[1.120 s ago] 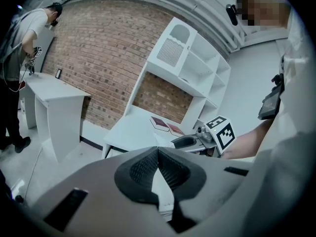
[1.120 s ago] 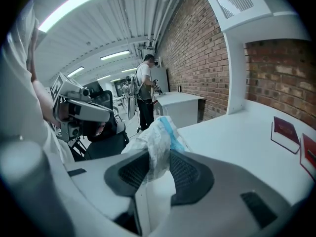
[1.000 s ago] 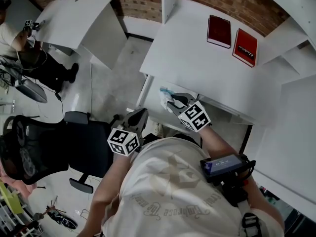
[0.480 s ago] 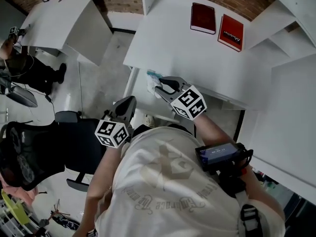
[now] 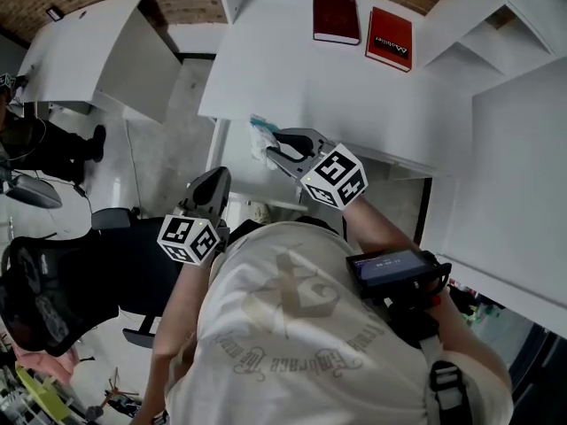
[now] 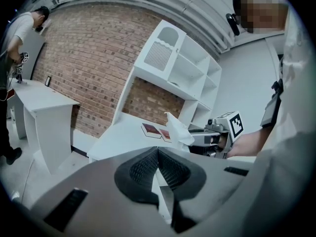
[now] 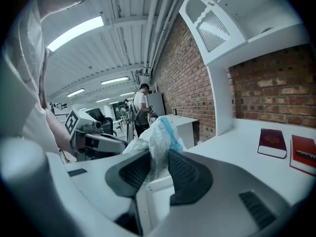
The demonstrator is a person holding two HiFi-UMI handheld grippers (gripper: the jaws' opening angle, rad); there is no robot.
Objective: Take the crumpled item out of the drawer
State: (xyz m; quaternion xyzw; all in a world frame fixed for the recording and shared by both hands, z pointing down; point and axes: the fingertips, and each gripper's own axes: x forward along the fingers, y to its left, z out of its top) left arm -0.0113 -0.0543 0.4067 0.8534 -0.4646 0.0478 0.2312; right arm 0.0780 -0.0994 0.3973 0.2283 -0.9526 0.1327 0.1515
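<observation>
Brick wall, white desk, white shelf unit, grey floor, black office chair, ceiling strip lights.

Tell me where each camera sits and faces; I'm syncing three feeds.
Head view: on the person's head, looking steeply down at the white desk; torso, left gripper and right gripper show.
Left gripper view: on the left gripper, looking along its shut, empty fingers toward the desk.
Right gripper view: on the right gripper, fingers closing on the crumpled white-and-blue plastic item.
Shared: both gripper views show the two red books.
</observation>
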